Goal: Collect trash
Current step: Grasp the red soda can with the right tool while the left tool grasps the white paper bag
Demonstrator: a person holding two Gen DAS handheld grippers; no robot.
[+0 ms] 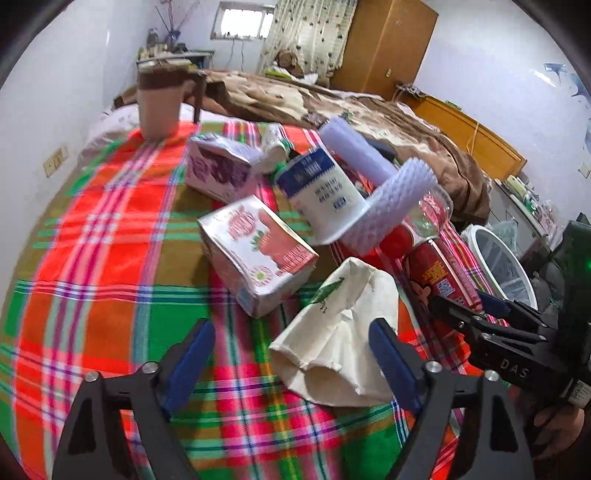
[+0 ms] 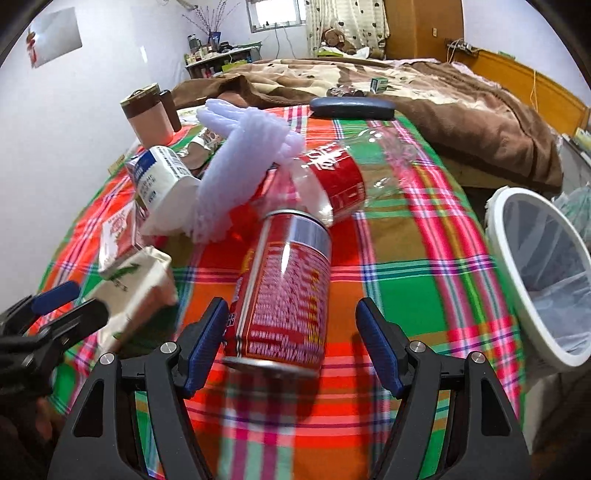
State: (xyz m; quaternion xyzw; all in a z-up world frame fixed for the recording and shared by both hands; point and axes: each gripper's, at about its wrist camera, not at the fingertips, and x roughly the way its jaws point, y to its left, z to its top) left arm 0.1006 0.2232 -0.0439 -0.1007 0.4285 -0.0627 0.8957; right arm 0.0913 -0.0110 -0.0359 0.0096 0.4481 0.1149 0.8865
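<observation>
Red printed metal: the can (image 2: 284, 291) lies on its side on the plaid cloth (image 2: 406, 280), between the wide-open jaws of the right gripper (image 2: 291, 347), not yet pinched. Probably empty, so light, slick and dentable; best taken across mid-body. The left gripper (image 1: 291, 363) stands open around a soft cream paper bag (image 1: 340, 328). The white bin (image 2: 517, 280) waits beside the cloth's edge.

This is a bedroom in a lived-in home. A bed (image 2: 424, 92) with a rumpled brown blanket (image 1: 332, 107) fills the middle, and a wooden wardrobe (image 1: 388, 44) stands in the corner beside a patterned curtain (image 1: 310, 33) and a small window (image 1: 245, 18). A cluttered shelf of bottles (image 2: 218, 59) lines the far wall, and a soft toy (image 2: 334, 37) sits near the curtain.
</observation>
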